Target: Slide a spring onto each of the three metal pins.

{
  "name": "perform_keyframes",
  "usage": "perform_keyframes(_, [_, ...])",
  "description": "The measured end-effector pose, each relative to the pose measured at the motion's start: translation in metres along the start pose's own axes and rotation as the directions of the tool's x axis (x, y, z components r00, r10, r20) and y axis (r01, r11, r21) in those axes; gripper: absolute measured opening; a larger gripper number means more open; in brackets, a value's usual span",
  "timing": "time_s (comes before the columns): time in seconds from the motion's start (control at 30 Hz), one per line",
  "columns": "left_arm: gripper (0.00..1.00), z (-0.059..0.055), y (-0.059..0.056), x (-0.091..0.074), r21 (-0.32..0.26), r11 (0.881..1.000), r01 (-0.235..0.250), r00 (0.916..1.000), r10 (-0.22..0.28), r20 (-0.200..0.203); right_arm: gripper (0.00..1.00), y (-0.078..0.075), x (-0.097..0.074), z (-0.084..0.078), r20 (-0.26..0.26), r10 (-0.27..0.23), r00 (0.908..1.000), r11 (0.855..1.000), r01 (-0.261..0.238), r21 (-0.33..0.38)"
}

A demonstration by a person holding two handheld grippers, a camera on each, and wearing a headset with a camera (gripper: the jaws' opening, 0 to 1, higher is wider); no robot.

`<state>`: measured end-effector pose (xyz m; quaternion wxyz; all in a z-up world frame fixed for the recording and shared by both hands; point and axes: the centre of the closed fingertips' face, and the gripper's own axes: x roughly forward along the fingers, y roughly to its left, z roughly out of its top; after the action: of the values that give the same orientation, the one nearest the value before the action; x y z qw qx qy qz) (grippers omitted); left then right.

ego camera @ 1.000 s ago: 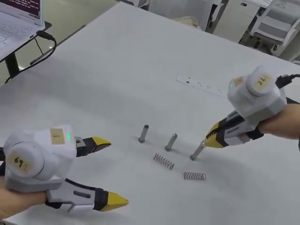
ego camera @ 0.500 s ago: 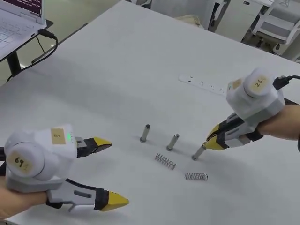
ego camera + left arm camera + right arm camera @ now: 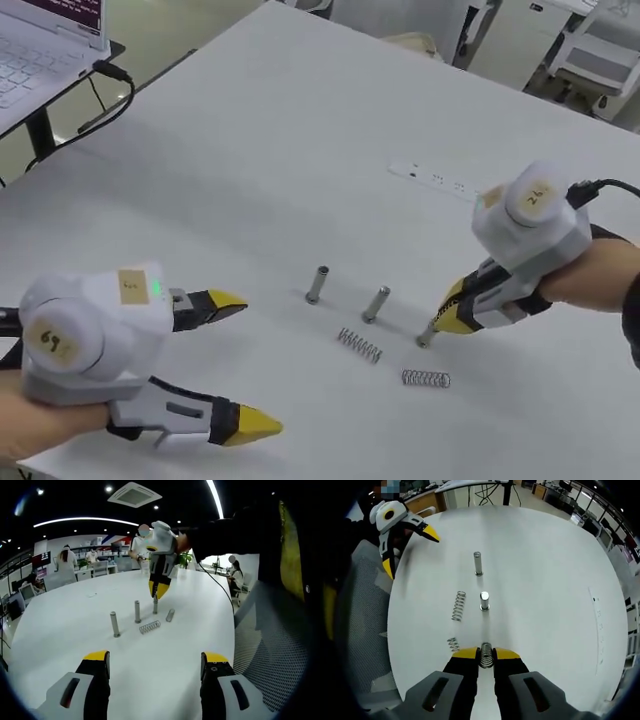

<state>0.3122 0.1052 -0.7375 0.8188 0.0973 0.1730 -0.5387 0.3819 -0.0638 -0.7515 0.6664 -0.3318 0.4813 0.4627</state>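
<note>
Main worry here: the held spring [image 3: 486,657] is only pinched at its sides by the right tool [image 3: 453,313]. If it comes down even a bit crooked on the right pin [image 3: 427,336], my guess is the coil snags on the pin's top, then buckles and pops out, or knocks the pin over. Springs love pinging off across the desk [image 3: 250,150].

Positions: in the head view the right tool's tips sit just above that pin, right of centre, and they're closed narrow on the spring. It looks roughly lined up, but I can't tell if the coil has started over the tip.

The middle pin [image 3: 375,303] and left pin [image 3: 317,284] stand bare. One loose spring [image 3: 359,345] and another loose spring [image 3: 426,378] lie flat just below the pins. The left tool [image 3: 240,366] hangs at lower left, jaws wide, holding nothing.
</note>
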Motion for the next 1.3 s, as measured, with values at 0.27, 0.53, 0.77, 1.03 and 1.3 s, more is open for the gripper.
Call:
perform_keyframes(0.27, [0.70, 0.000, 0.001, -0.001, 0.003, 1.000, 0.002, 1.0000, -0.002, 0.000, 0.08, -0.003, 0.011, -0.003, -0.005, 0.001, 1.0000, 1.000, -0.001, 0.010])
perform_keyframes(0.53, [0.70, 0.001, 0.000, -0.001, 0.005, 1.000, 0.001, 1.0000, -0.001, 0.000, 0.08, -0.006, 0.023, -0.008, -0.014, -0.012, 0.9998, 1.000, 0.012, 0.017])
perform_keyframes(0.77, [0.69, 0.001, -0.001, -0.001, 0.004, 1.000, 0.004, 1.0000, -0.004, 0.001, 0.08, -0.010, 0.028, -0.012, -0.024, -0.024, 0.9994, 1.000, 0.024, 0.015])
perform_keyframes(1.03, [0.69, 0.002, -0.003, -0.001, 0.009, 1.000, 0.004, 1.0000, -0.004, -0.001, 0.09, -0.012, 0.029, -0.011, -0.018, -0.029, 0.9994, 0.999, 0.029, 0.020])
perform_keyframes(1.3, [0.68, 0.001, -0.004, -0.002, 0.008, 1.000, 0.006, 1.0000, -0.006, -0.005, 0.09, -0.012, 0.028, -0.011, -0.008, -0.032, 0.9994, 0.999, 0.033, 0.024])
